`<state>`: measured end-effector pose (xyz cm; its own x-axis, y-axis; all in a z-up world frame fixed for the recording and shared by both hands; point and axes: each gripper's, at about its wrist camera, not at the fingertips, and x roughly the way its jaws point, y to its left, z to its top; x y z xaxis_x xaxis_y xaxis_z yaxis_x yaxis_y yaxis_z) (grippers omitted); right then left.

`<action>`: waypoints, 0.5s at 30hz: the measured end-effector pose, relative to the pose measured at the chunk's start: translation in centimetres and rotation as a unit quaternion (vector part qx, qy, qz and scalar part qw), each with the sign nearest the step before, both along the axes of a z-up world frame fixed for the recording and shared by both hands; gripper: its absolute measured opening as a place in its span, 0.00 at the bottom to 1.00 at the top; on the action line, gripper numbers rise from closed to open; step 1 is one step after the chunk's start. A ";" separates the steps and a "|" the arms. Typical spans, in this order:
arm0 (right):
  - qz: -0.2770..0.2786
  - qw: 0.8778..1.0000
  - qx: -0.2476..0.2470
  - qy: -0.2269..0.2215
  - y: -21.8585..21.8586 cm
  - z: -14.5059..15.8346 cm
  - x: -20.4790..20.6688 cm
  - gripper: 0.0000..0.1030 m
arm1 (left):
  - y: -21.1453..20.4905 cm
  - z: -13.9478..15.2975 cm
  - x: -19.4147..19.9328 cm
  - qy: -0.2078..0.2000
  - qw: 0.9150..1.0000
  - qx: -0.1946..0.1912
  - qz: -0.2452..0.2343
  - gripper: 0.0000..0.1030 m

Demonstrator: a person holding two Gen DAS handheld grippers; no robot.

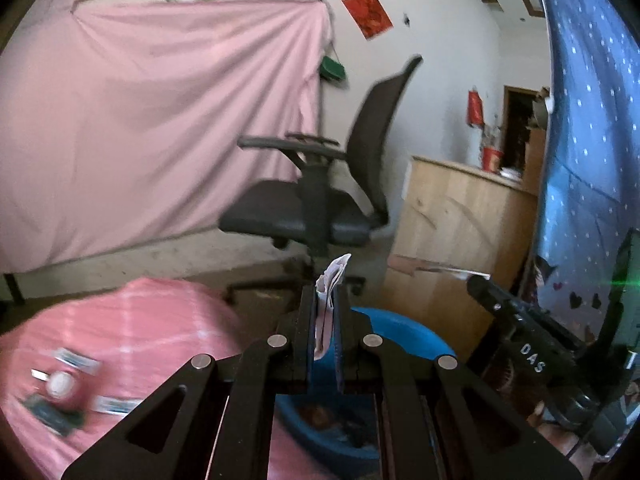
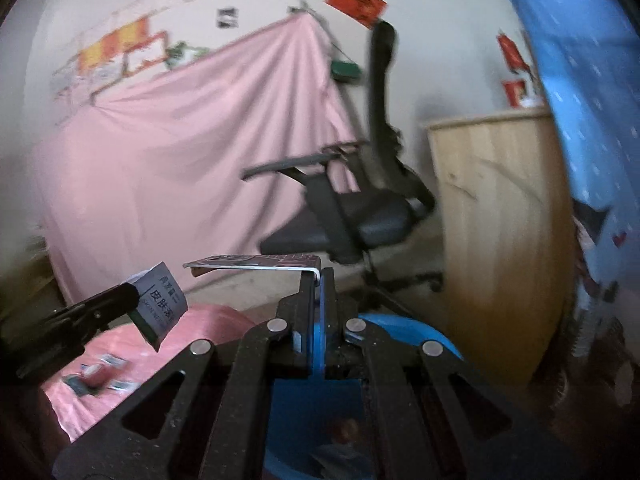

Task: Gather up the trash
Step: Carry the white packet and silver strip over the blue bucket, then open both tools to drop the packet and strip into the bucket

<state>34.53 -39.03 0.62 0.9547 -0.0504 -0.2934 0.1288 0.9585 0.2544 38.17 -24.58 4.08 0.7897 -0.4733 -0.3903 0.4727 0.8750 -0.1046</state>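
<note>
Motion blur smeared the small scraps point(image 1: 66, 384) on the pink-covered desk point(image 1: 132, 320) (unreadable). The left tongs point(image 1: 325, 300) were clamped on a folded paper packet point(image 1: 332, 276); the right tongs point(image 2: 318, 280) pinched a flat wrapper point(image 2: 252, 262). Both hung above the blue basin point(image 2: 400, 332), its contents largely hidden.

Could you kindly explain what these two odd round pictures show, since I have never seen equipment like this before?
A person carries two handheld grippers, each with a fisheye camera looking along its black fingers. The left camera shows the left gripper shut on a small paper packet. The right camera shows the right gripper shut on a flat card wrapper. Each picture also shows the other gripper from the side. Below both sits a blue basin, apparently for trash. More small scraps lie on the pink-covered table. An office chair stands behind.
</note>
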 end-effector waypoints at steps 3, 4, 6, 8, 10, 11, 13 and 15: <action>-0.008 0.999 0.018 0.041 -1.4 -1.6 0.9 0.25 | -2.3 -1.1 1.0 0.027 1.000 0.007 -0.012 0.05; -0.010 0.998 0.022 0.053 -1.7 -2.0 1.2 0.25 | -2.9 -1.5 1.5 0.039 0.999 0.010 -0.015 0.05; -0.009 0.997 0.031 0.073 -2.1 -2.8 1.8 0.25 | -3.7 -2.6 2.1 0.063 0.998 0.014 -0.018 0.06; -0.006 0.995 0.034 0.094 -2.3 -3.6 2.3 0.25 | -4.3 -3.6 3.0 0.094 0.995 0.018 -0.021 0.06; -0.004 0.993 0.035 0.111 -2.7 -4.2 2.8 0.26 | -4.5 -4.3 3.5 0.117 0.993 0.016 -0.021 0.06; -0.001 0.992 0.037 0.120 -2.7 -4.5 3.0 0.28 | -4.5 -4.6 3.8 0.127 0.992 0.015 -0.021 0.06; 0.004 0.990 0.039 0.133 -2.8 -5.1 3.4 0.30 | -4.5 -5.2 4.3 0.145 0.989 0.015 -0.020 0.06; 0.012 0.989 0.042 0.140 -2.6 -5.4 3.6 0.30 | -4.5 -5.5 4.5 0.156 0.988 0.016 -0.016 0.07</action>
<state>38.12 -41.61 -4.79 0.8363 0.0073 -0.5482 0.1824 0.9392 0.2909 42.70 -29.06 -1.45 0.6136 -0.4800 -0.6269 0.4493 0.8652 -0.2227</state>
